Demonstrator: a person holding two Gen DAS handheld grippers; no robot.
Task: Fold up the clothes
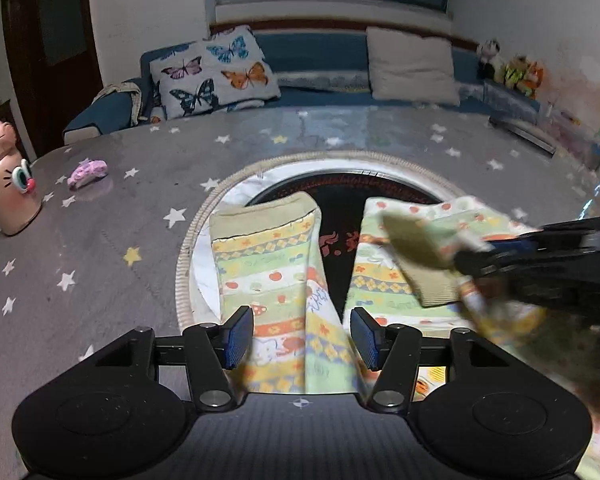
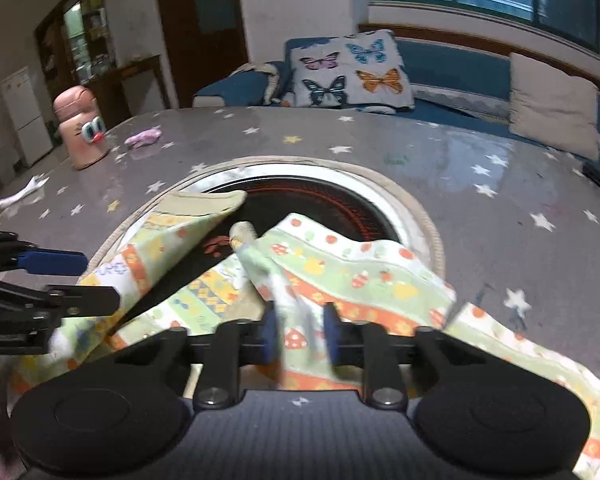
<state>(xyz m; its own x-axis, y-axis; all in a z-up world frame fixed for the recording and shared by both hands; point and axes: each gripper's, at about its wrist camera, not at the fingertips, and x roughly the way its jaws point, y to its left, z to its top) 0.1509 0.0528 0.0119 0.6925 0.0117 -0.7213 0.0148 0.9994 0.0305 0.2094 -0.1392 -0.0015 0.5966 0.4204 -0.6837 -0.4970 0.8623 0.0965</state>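
Folding: small patterned pants (image 1: 284, 280) lie on the table (image 1: 140, 184), over the round dark inset (image 1: 340, 188) at its middle, legs pointing away toward the sofa (image 1: 320, 56).
Left leg: it lies flat, its long axis running straight away from the left gripper (image 1: 302, 336), cuff (image 1: 260, 216) at the far end.
Right leg: its cuff end is lifted and doubled back toward the waist, pinched in the right gripper (image 2: 300, 338).
Left gripper: released, jaws wide, hovering low with the left leg's near part between the pads (image 1: 240, 340); they do not seem to touch the cloth.
Right gripper: clenched on a bunch of cloth from the right leg.
Key relation: the right gripper is nearer the fold in hand; I judge the move turns on carrying that cuff along the leg's length toward the waist.
Nearer arm for the left leg: the left one, plainly.
Hidden: the waistband is cut off behind both gripper bodies, so I cannot tell where the fold should land.
Blurred: the right gripper and its cloth smear in the left view; the exact pinch point is unclear.
Elsewhere: a pink bottle (image 1: 6, 184) and a small purple thing (image 1: 87, 172) sit well apart at the left.
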